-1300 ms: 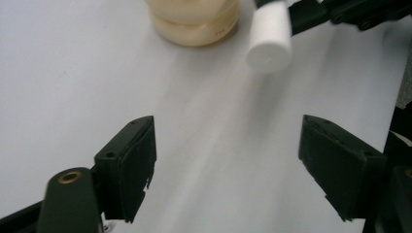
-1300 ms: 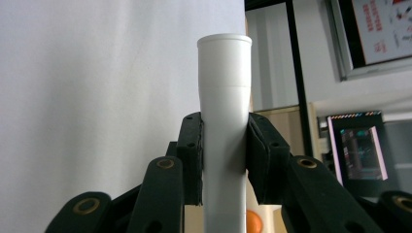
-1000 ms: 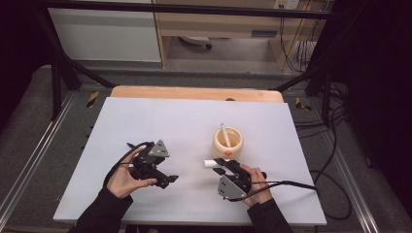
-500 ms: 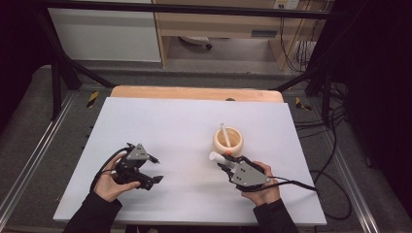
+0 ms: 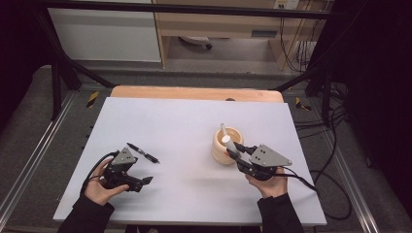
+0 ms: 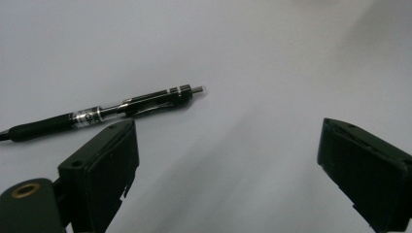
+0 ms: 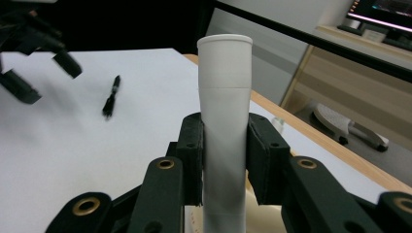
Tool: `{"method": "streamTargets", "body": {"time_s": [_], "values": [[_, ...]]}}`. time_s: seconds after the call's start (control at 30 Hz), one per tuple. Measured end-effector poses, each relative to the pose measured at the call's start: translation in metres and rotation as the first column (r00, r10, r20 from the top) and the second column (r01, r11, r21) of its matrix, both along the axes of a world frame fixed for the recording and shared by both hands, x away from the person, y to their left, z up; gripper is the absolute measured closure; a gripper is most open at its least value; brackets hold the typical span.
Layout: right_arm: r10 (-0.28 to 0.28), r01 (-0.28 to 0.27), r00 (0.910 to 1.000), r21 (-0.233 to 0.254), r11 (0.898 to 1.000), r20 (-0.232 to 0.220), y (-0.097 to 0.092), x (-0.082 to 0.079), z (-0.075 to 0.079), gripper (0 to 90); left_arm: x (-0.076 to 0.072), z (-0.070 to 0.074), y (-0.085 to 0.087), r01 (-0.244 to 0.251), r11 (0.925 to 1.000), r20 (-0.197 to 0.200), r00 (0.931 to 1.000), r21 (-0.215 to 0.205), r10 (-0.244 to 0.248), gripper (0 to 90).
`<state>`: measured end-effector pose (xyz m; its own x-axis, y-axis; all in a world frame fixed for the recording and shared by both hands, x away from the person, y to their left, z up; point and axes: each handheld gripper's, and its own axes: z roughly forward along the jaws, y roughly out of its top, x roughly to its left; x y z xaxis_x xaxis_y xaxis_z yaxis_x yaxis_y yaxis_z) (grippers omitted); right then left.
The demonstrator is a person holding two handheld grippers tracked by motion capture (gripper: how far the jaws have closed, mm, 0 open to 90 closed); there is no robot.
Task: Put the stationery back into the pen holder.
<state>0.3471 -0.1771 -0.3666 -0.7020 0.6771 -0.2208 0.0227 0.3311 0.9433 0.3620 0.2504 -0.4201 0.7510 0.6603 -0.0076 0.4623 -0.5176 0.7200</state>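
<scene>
Right gripper [image 7: 226, 160] tight around white marker [image 7: 225, 111]

Tabletop [image 5: 184, 126]: matt white sheet over a wood board. Pen [image 6: 104, 112]: glossy black plastic, rubbery grip. White tube [image 7: 225, 121]: smooth matt plastic.

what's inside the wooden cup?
One white marker leans inside the wooden cup. The right gripper holds another white marker in front, hiding the cup's bottom.

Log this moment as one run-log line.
left gripper: open, beside black pen | right gripper: shut on white marker, above wooden cup
</scene>
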Motion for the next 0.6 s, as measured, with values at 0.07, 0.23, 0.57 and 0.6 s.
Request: {"method": "streamTargets", "body": {"time_s": [0.07,0.23,0.57,0.6], "values": [[-0.022,0.022,0.9996,0.023,0.999,-0.019,-0.001,0.005,0.002,69.8,0.000,-0.001,0.002,-0.006,1.0000,-0.002,1.0000,0.001,0.006,8.1],[-0.064,0.072,0.9951,0.110,0.991,-0.075,-0.003,0.019,0.003,69.8,-0.001,-0.003,0.007,-0.025,0.9996,0.005,0.9997,-0.013,0.025,8.1],[-0.131,0.159,0.9824,0.227,0.961,-0.133,0.002,0.045,0.000,69.8,0.000,-0.006,0.017,-0.045,0.9986,0.005,0.9990,-0.030,0.045,8.1],[-0.136,0.164,0.9817,0.234,0.958,-0.134,0.002,0.047,-0.001,69.8,0.000,-0.006,0.017,-0.048,0.9984,0.007,0.9988,-0.031,0.048,8.1]]}}
